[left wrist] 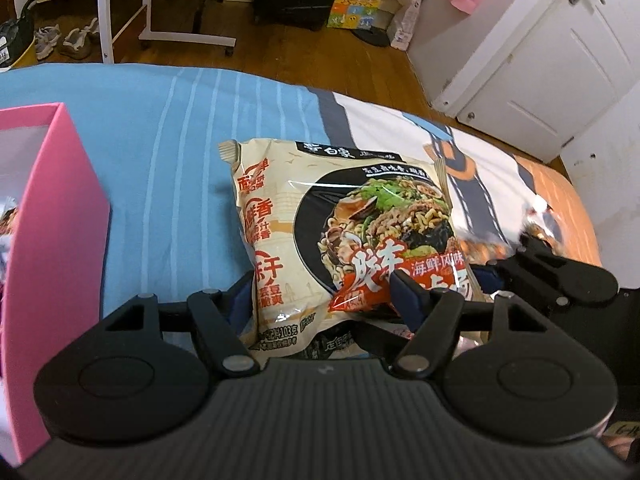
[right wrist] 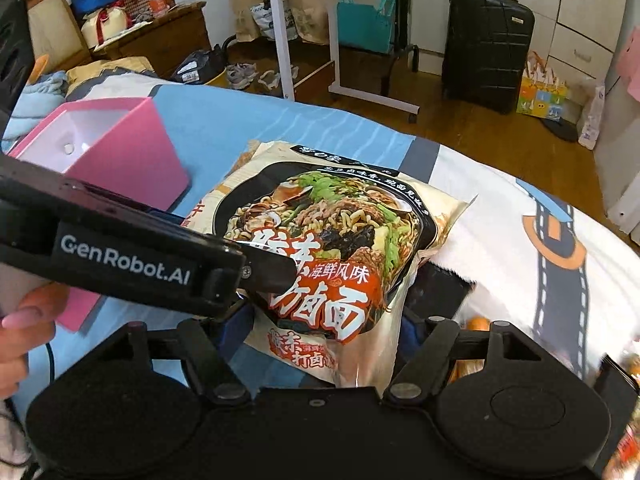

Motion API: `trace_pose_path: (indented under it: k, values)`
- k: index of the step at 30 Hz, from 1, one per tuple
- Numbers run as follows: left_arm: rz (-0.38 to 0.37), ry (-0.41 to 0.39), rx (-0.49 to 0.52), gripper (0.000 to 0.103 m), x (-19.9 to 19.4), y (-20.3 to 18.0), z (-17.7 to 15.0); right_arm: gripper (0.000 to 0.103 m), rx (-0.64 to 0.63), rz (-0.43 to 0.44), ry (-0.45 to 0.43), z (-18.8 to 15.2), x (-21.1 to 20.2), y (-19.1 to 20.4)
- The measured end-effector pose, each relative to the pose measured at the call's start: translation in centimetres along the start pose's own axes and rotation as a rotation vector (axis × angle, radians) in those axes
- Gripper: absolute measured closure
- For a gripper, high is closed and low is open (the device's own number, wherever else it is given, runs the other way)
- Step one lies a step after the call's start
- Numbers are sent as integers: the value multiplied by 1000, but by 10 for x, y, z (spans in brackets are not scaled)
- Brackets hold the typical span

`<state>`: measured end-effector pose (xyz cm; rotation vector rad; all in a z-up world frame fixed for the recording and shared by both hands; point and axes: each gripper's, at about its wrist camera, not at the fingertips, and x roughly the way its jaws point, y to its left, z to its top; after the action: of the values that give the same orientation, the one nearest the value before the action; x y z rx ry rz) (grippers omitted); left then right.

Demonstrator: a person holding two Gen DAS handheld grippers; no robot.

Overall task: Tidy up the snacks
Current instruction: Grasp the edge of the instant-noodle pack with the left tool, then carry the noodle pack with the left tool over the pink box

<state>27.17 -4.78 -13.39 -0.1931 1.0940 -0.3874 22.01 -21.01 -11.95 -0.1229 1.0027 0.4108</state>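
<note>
A beige instant noodle packet (left wrist: 320, 232) with a dark bowl picture hangs above the blue bed cover (left wrist: 168, 160). Its lower end sits pinched between the blue pads of my left gripper (left wrist: 324, 292). My right gripper (left wrist: 540, 276) shows close beside it at the right. In the right wrist view, a noodle packet (right wrist: 328, 232) of the same print has its crumpled silvery end squeezed in my right gripper (right wrist: 324, 320). My left gripper (right wrist: 160, 256) reaches across from the left, one finger lying on that packet. I cannot tell whether both hold one packet or two overlapping ones.
An open pink box (left wrist: 60, 200) (right wrist: 132, 152) stands on the bed at the left. A hand (right wrist: 24, 320) holds the left gripper. Blurred snack wrappers (left wrist: 480, 248) lie at the right. Beyond the bed are wooden floor, a black suitcase (right wrist: 484, 48) and a white door (left wrist: 540, 60).
</note>
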Motion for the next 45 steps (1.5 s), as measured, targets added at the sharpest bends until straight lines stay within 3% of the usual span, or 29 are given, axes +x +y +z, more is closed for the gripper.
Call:
trace_pose_path:
  k: [6, 13, 23, 27, 33, 45]
  values:
    - [20, 30, 62, 34, -31, -25, -21, 28, 44, 18, 30, -15, -33, 11]
    - [40, 9, 70, 34, -71, -32, -56, 29, 20, 33, -6, -40, -64, 41]
    - [78, -96, 114, 34, -157, -22, -83, 30, -54, 53, -96, -35, -117, 97]
    - [65, -120, 61, 34, -186, 2, -81, 31, -95, 78, -114, -16, -124, 119]
    - [54, -140, -36, 34, -201, 62, -74, 34, -138, 131, -99, 18, -102, 152]
    - [242, -144, -34, 34, -215, 167, -43, 35, -160, 288, -125, 72, -22, 222]
